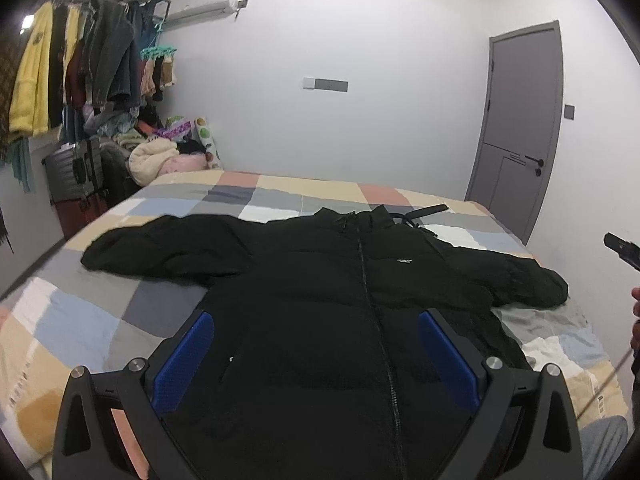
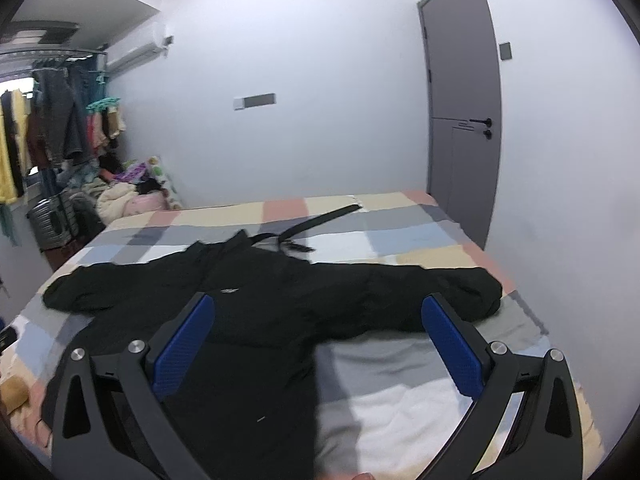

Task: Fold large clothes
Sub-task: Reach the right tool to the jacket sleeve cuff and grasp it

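A black padded jacket lies flat, front up and zipped, on the checked bed, both sleeves spread sideways. My left gripper is open and empty, hovering above the jacket's lower body. In the right wrist view the jacket lies with its right sleeve stretched toward the bed's right edge. My right gripper is open and empty, above the jacket's right side and the sleeve's underarm. The right gripper's tip shows at the far right of the left wrist view.
A black belt lies on the bed behind the collar. A clothes rack, a suitcase and a pile of laundry stand at the back left. A grey door is at the right.
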Demonstrator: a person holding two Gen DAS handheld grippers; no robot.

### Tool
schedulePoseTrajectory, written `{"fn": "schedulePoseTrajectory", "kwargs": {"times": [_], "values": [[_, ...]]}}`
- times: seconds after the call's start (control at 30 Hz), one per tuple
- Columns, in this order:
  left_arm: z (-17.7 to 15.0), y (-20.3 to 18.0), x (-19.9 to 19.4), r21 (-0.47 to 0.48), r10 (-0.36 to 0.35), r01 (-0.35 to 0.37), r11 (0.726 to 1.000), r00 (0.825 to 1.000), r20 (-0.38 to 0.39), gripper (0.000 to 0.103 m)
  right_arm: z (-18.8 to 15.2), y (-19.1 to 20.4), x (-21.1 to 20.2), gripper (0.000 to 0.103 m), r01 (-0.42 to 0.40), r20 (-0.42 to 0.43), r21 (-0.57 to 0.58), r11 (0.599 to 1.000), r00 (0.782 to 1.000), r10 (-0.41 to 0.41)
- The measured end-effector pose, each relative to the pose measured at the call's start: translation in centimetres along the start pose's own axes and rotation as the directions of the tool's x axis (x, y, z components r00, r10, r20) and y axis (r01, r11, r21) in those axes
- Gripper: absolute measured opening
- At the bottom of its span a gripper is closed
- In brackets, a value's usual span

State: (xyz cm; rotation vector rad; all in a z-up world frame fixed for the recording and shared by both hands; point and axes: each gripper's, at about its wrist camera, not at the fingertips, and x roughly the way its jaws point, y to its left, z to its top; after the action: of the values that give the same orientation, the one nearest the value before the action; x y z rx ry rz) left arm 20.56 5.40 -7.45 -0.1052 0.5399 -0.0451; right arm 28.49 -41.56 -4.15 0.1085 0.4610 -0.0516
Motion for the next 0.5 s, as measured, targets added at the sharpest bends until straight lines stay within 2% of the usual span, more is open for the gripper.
{"fn": "schedulePoseTrajectory", "kwargs": {"times": [0.17, 0.27, 0.33, 0.43, 0.5], "values": [[-1.5, 1.7, 3.3, -0.059, -0.01, 0.007, 0.998, 0.999, -0.047, 0.103, 0.6, -4.5, 6.3, 0.094, 0.076, -0.021, 0.058, 0.995, 0.997, -0.074], [-2.1, 2.4, 5.1, -0.079, -0.008, 0.003, 0.997, 0.998, -0.07, 0.103, -0.2, -8.9, 10.8, 0.09, 0.126, -0.048, 0.168, 0.978, 0.992, -0.12], [-2.6, 2.7, 6.1, -0.081, 0.002, -0.009, 0.997, 0.997, -0.081, 0.103, -1.5, -12.5, 14.0, 0.088, 0.145, -0.087, 0.289, 0.946, 0.988, -0.125], [-3.2, 2.9, 7.8, -0.093, -0.001, -0.009, 0.996, 0.994, -0.112, 0.103, -3.6, -16.6, 17.5, 0.084, 0.201, -0.135, 0.391, 0.898, 0.978, -0.16], [-3.5, 2.9, 8.7, -0.094, 0.002, -0.014, 0.996, 0.992, -0.128, 0.103, -5.6, -19.7, 19.8, 0.082, 0.241, -0.174, 0.479, 0.844, 0.969, -0.178]]}}
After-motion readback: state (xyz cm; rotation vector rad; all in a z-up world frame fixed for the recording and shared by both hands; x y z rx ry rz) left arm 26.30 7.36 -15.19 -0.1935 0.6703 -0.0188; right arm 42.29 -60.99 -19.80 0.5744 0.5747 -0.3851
